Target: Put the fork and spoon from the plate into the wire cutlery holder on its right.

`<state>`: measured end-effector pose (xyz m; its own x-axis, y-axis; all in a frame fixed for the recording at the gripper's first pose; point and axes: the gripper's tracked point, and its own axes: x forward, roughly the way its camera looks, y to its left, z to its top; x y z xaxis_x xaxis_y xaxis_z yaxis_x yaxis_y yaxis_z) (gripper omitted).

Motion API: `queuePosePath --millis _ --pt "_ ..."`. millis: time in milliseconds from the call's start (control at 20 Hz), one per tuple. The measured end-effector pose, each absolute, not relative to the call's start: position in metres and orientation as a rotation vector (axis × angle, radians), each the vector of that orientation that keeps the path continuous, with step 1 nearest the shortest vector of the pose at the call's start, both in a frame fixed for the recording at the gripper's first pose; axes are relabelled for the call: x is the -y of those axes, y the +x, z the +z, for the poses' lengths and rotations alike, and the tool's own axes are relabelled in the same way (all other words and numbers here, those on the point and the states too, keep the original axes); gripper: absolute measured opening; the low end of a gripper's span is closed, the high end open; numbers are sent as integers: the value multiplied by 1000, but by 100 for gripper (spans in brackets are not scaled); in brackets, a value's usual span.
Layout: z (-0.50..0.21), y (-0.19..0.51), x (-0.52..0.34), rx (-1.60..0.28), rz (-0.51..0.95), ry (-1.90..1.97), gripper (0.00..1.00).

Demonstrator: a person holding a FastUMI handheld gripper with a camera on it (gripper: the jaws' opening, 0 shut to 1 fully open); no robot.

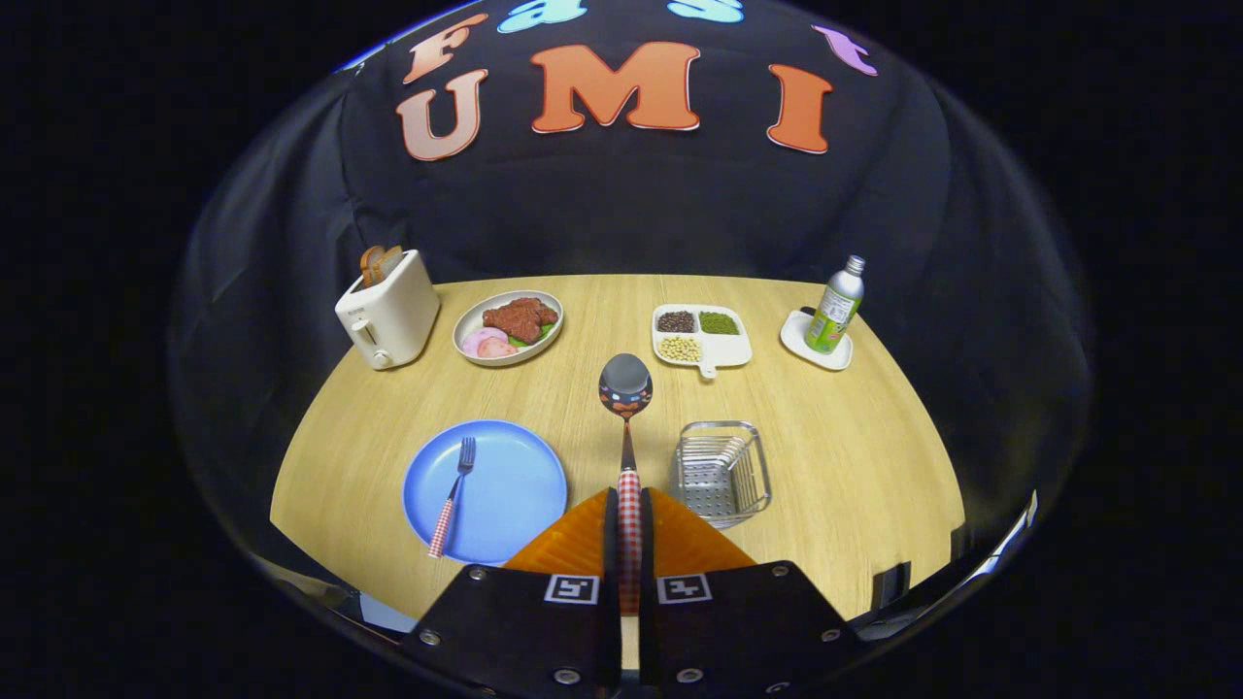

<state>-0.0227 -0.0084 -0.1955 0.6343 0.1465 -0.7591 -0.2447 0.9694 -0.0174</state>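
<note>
My gripper (629, 505) is shut on the red-checked handle of the spoon (626, 386), whose shiny bowl sticks out ahead of the orange fingers (573, 544), lifted above the table. The blue plate (486, 490) lies to the left of the fingers with the fork (453, 495) on it, tines pointing away, its red-checked handle reaching the plate's near rim. The wire cutlery holder (721, 471) stands just to the right of the fingers, with nothing visible inside.
At the back of the wooden table (855, 466) stand a white toaster (386, 311) with bread, a plate of meat and ham (508, 327), a divided dish of beans (700, 336), and a green bottle (836, 306) on a white saucer.
</note>
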Motion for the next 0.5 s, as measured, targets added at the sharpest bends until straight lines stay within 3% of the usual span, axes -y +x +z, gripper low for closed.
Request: queuePosePath --millis 500 --pt "-208 -40 65 -1098 206 -201 8"
